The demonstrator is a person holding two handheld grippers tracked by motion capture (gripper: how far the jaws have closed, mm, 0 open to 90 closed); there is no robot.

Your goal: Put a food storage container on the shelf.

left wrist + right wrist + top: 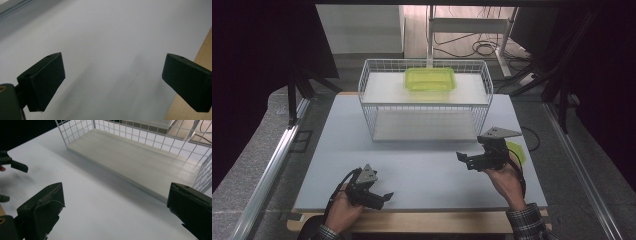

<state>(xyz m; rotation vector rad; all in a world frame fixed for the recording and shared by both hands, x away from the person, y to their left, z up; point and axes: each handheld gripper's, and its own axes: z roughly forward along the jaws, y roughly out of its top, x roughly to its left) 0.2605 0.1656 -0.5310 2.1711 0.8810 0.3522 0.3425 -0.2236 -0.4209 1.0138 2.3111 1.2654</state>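
A lime-green plastic container (430,80) sits on the top shelf of a white wire rack (371,85) at the back of the grey table mat (427,172). A green lid (517,152) lies flat on the mat at the right, just behind my right gripper (466,161). That gripper hovers in front of the rack's right end, open and empty (115,212); the rack's pale lower shelf (140,155) lies ahead of it. My left gripper (383,198) rests near the front left edge of the mat, open, with nothing but bare mat between its jaws (112,80).
Metal rails run along both sides of the table (272,170). A wooden edge (203,52) borders the mat at the front. Tripod legs and cables stand on the floor behind the rack. In the right gripper view the left gripper's jaws (15,165) show at far left.
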